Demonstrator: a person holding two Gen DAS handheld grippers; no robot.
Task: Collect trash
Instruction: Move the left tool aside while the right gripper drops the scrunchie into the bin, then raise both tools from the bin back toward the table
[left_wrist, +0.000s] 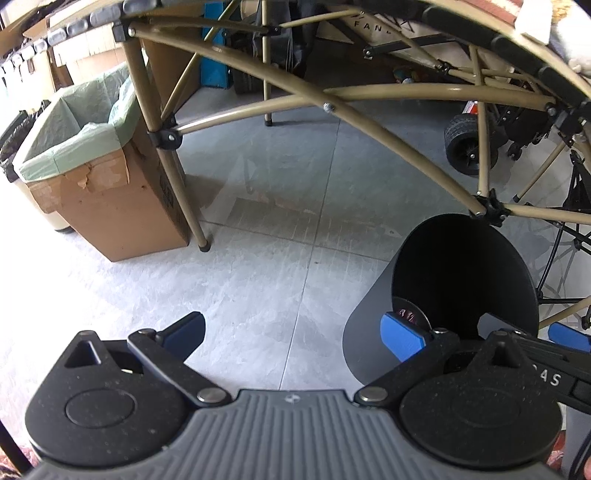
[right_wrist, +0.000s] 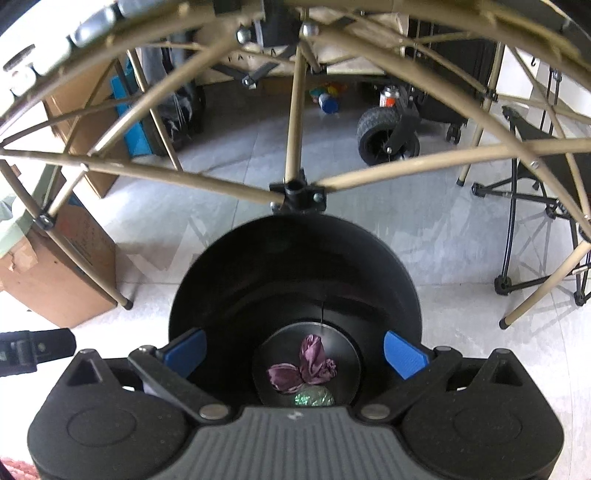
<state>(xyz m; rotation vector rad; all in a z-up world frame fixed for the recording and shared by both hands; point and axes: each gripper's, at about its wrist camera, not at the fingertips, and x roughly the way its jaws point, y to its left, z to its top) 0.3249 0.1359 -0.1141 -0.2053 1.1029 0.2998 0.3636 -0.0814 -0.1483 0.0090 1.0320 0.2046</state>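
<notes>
Above the black trash bin (right_wrist: 295, 280), right gripper (right_wrist: 295, 349) spread wide and empty, purple wrapper (right_wrist: 303, 365) and green foil wrapper (right_wrist: 314, 397) on the bin's bottom, left gripper (left_wrist: 295, 332) wide open over floor tiles (left_wrist: 258, 258), holding nothing.

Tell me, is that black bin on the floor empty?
Not empty. Looking down into the black bin, a crumpled purple wrapper and a shiny green wrapper lie on its bottom; otherwise it is mostly bare.

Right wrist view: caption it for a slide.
Open right gripper above a black bin holding purple wrapper and green wrapper.
</notes>
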